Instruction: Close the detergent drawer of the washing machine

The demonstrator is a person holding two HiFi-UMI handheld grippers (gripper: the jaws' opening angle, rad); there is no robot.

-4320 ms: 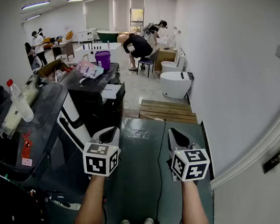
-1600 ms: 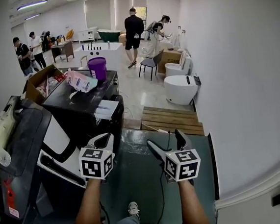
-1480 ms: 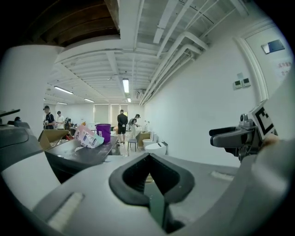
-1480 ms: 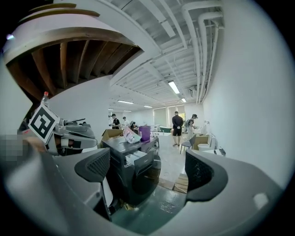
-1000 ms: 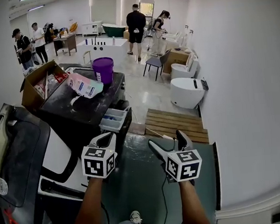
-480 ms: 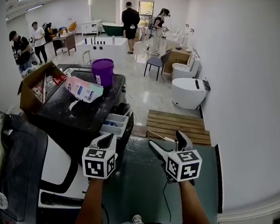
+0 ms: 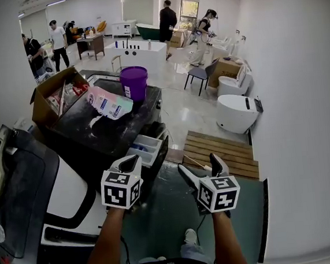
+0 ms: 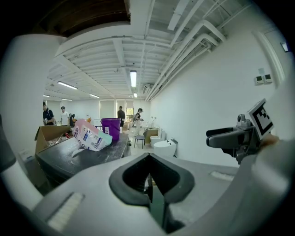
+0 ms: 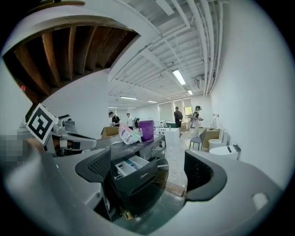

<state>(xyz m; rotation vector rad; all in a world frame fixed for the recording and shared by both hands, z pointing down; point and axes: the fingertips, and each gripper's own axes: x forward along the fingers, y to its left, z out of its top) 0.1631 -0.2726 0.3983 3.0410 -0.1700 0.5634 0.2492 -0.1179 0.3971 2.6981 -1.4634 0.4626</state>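
Observation:
The black washing machine [image 7: 103, 125] stands ahead at left. Its detergent drawer [image 7: 148, 147] is pulled out of the front, showing white and blue compartments. My left gripper [image 7: 130, 161] is shut with nothing in it and hovers just below and in front of the drawer. My right gripper [image 7: 200, 166] is open and empty, over the floor to the drawer's right. In the right gripper view the drawer [image 9: 130, 166] lies ahead between the spread jaws of the right gripper [image 9: 147, 173], a short way off. The left gripper [image 8: 149, 161] looks over the machine's top [image 8: 78, 159].
On the machine's top stand a purple bucket [image 7: 134, 82], a detergent bag [image 7: 109, 103] and a cardboard box [image 7: 57, 95]. Another machine with an open white door [image 7: 66, 196] stands at near left. A wooden pallet [image 7: 220, 152] and a white toilet [image 7: 238, 112] lie ahead at right. People stand at the back.
I have come closer to the black washing machine, and its pulled-out drawer has come into view. The right gripper's jaws, together in the oldest frame, now stand apart.

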